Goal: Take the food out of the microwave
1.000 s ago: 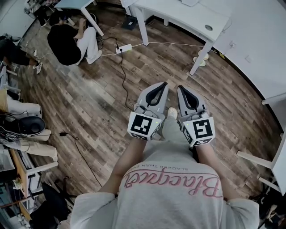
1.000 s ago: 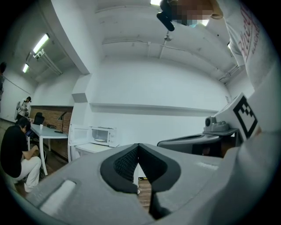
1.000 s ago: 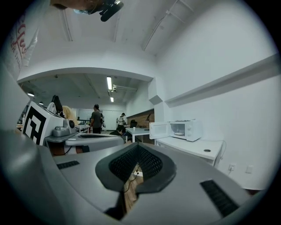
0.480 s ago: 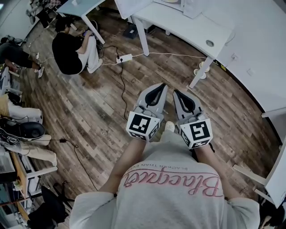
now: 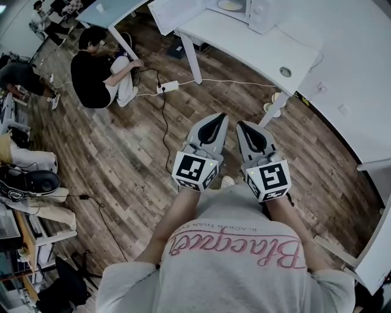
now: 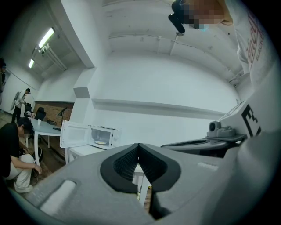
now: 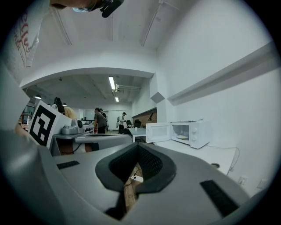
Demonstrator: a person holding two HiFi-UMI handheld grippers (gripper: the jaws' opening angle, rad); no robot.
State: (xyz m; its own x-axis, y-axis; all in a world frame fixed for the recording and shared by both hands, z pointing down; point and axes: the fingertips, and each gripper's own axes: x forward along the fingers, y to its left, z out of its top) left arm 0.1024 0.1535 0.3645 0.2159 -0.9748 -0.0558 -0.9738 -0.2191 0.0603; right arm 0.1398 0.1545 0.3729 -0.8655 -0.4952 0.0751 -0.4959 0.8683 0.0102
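A white microwave [image 5: 253, 8] stands on a white table [image 5: 256, 46] at the top of the head view, its door [image 5: 177, 12] swung open to the left. A plate of food [image 5: 231, 5] lies inside; the plate of food [image 6: 100, 142] is small in the left gripper view, and in the right gripper view the food [image 7: 182, 137] sits in the open cavity. My left gripper [image 5: 221, 115] and right gripper [image 5: 239, 124] are held side by side over the wooden floor, well short of the table. Both are shut and hold nothing.
A person [image 5: 98, 61] crouches on the floor at the upper left beside a power strip [image 5: 170, 85] with trailing cables. Another white desk [image 5: 360, 92] runs along the right. Chairs and equipment [image 5: 27, 183] crowd the left edge. Several people [image 7: 101, 118] stand far back.
The view has moved forward across the floor: the table has come nearer and the open microwave has entered at the top. Both grippers stay side by side and shut.
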